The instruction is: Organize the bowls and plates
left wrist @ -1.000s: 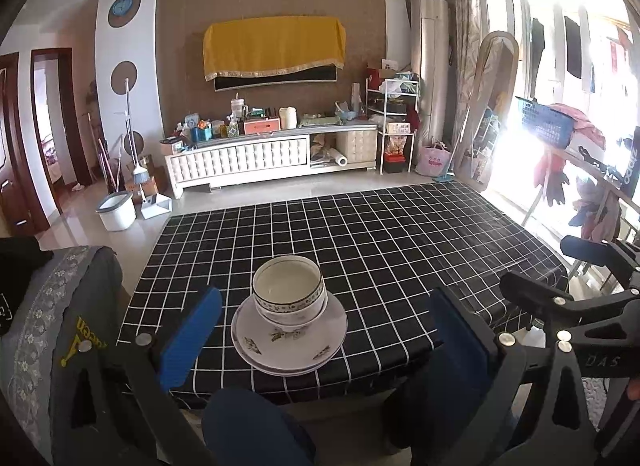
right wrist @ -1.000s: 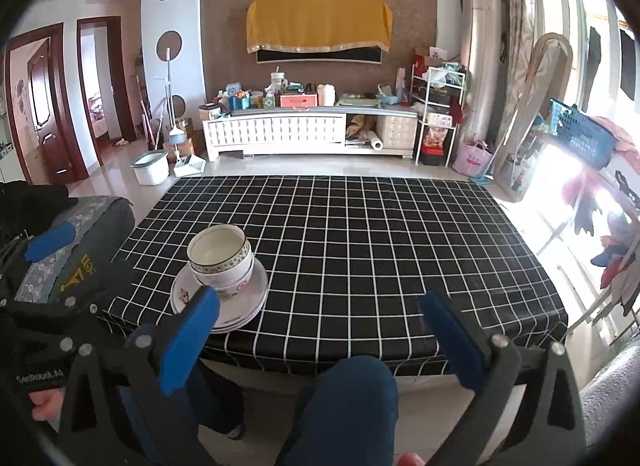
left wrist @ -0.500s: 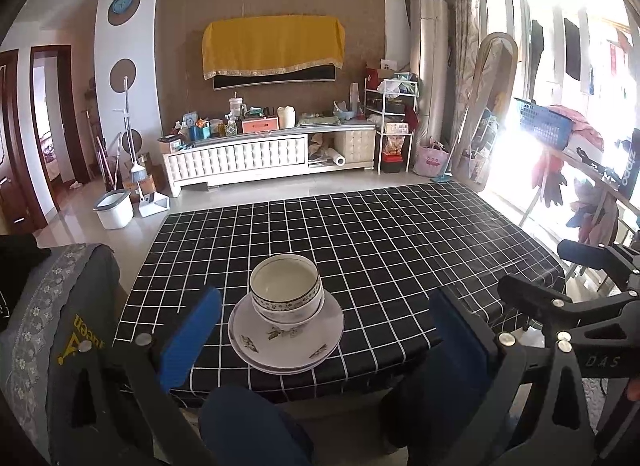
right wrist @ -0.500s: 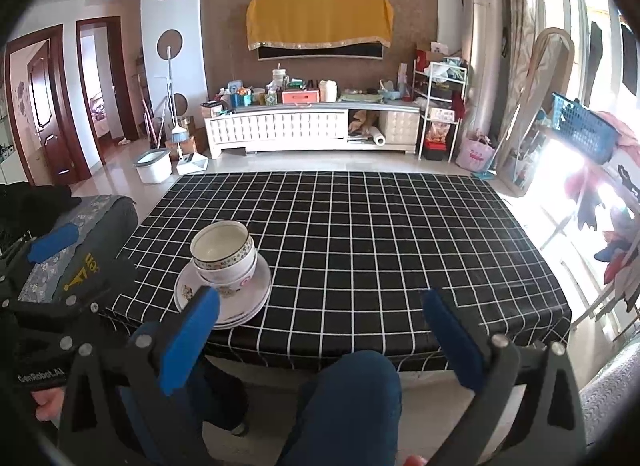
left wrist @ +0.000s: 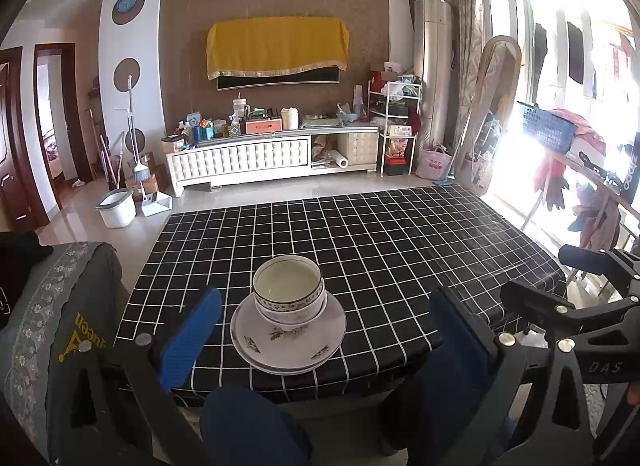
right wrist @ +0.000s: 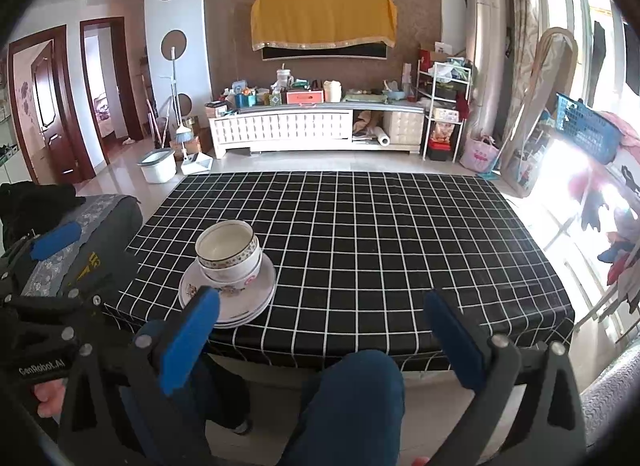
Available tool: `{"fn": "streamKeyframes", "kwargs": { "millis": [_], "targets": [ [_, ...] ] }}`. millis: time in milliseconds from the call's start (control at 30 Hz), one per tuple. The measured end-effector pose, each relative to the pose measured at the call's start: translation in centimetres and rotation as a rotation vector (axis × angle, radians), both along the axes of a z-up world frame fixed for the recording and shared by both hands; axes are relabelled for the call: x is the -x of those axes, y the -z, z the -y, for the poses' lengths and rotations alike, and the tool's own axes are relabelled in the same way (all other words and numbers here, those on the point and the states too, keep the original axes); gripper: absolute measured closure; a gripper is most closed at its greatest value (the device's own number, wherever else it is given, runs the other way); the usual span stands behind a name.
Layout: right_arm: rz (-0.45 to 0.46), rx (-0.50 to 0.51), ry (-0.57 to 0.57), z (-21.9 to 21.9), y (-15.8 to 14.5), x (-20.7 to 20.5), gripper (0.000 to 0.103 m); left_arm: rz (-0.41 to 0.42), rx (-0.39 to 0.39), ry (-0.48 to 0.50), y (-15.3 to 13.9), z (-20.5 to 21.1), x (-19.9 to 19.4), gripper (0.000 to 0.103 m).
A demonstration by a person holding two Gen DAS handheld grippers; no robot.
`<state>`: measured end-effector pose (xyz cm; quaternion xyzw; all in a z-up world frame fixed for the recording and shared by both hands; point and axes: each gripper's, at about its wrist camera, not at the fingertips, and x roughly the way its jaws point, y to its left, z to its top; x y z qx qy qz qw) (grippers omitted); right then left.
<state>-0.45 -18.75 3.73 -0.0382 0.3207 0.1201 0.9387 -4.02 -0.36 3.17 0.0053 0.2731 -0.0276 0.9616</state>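
White patterned bowls sit nested on a stack of white plates near the front left corner of the black checked table. My left gripper hangs open just short of the table's near edge, its blue pads on either side of the stack but apart from it. Held off the table, my right gripper is open too, with the stack ahead of its left finger. Nothing is held by either one.
A grey cushioned chair stands left of the table. The person's blue-clad knee is under the near edge. A TV cabinet, a white bin and a clothes rack with a blue basket lie beyond.
Both grippers have drifted slightly back and down from the table; the stack sits a touch higher in both views. Bowls and plates have not moved. Both grippers stay open.
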Motion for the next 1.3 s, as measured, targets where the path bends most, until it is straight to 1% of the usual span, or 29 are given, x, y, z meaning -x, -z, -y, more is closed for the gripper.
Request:
{"fn": "streamKeyframes", "kwargs": {
  "millis": [267, 1033, 1300],
  "targets": [
    [0.000, 0.002, 0.002, 0.31, -0.11, 0.04, 0.000, -0.004, -0.001, -0.002, 0.15, 0.08, 0.17, 0.000],
    [0.014, -0.003, -0.020, 0.23, -0.51, -0.07, 0.000, -0.021, 0.030, 0.014, 0.17, -0.52, 0.14, 0.000],
    [0.015, 0.001, -0.022, 0.12, -0.47, 0.06, 0.000, -0.013, 0.019, 0.002, 0.17, -0.45, 0.30, 0.000]
  ]
}}
